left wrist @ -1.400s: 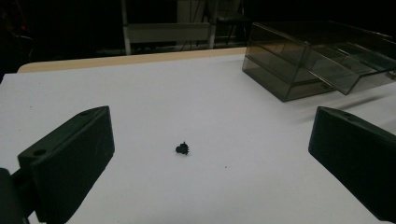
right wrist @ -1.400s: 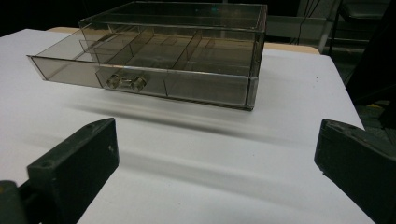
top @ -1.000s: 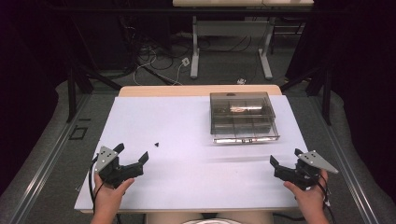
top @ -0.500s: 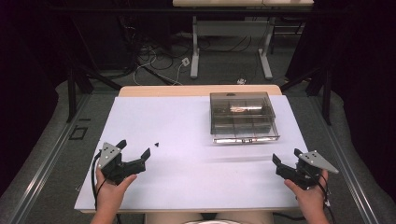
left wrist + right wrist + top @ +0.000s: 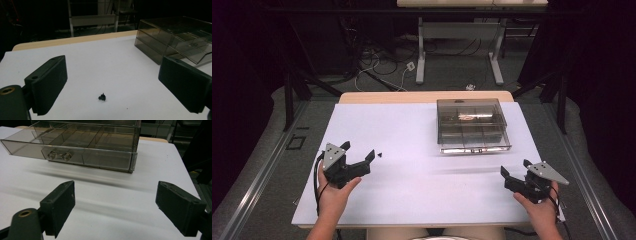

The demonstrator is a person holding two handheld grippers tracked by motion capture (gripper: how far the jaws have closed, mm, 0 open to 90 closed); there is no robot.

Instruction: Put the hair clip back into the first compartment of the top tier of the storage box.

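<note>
Left gripper [image 5: 362, 161], jaws open, has edged toward the small black part [image 5: 102, 97]; right gripper [image 5: 512, 176] narrowed, gripping nothing.

The white table top [image 5: 412, 130] is evenly and brightly lit from above, while the room around it sinks into near black. Soft grey shadow streaks lie in front of the clear plastic box [image 5: 471, 125], whose lid catches a small glare. Both gripper views look slightly soft, with the nearest jaws blurred.
</note>
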